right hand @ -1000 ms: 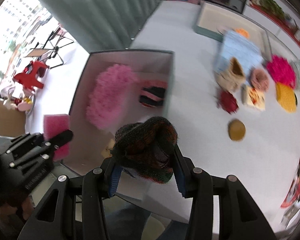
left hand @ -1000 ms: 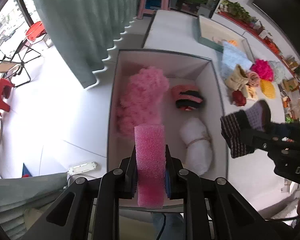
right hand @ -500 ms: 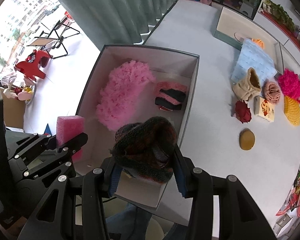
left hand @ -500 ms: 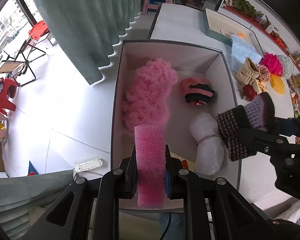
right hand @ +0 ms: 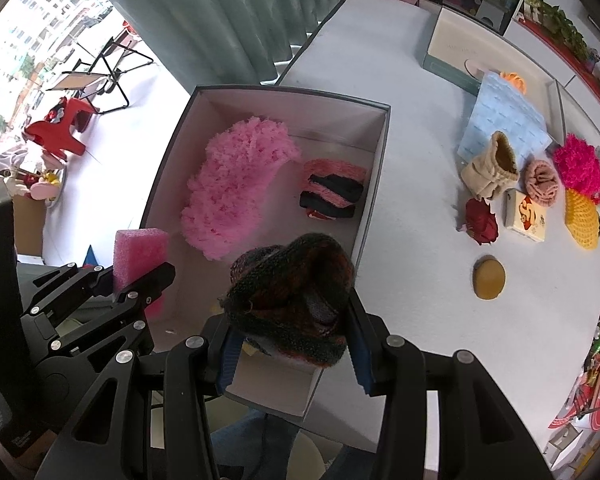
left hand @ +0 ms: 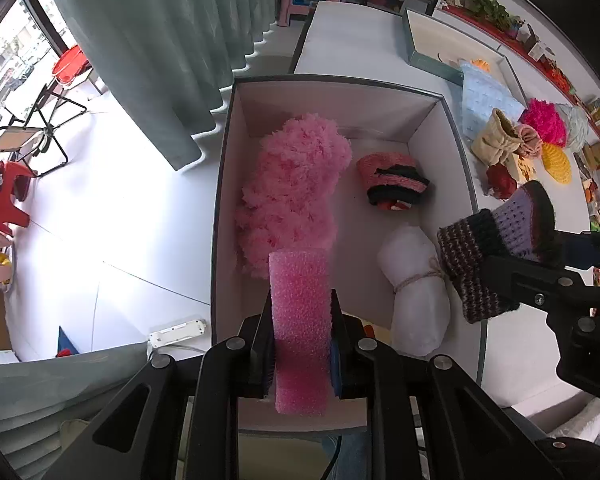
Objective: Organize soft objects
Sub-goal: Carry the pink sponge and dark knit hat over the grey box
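Observation:
My left gripper [left hand: 300, 332] is shut on a pink foam block [left hand: 299, 320] and holds it above the near end of an open white box [left hand: 456, 152]. My right gripper [right hand: 290, 344] is shut on a dark knitted piece [right hand: 292, 300], also above the box's near right corner [right hand: 380, 152]. Inside the box lie a fluffy pink item [left hand: 292, 192], a pink-and-black knit roll [left hand: 394, 182] and a white tied bundle [left hand: 416, 284]. The right gripper and knit piece show in the left wrist view [left hand: 496, 256].
On the white table [right hand: 412, 240] right of the box lie a blue cloth [right hand: 504, 120], a beige pouch [right hand: 492, 168], a magenta pom [right hand: 578, 164], a yellow knit [right hand: 582, 220], a red item [right hand: 482, 220], and a brown disc [right hand: 488, 276]. A teal-edged tray [right hand: 452, 64] stands behind. Curtains hang left.
Both grippers have moved forward over the box with their loads still held. The right gripper with the knit piece has come leftward, over the box's right wall.

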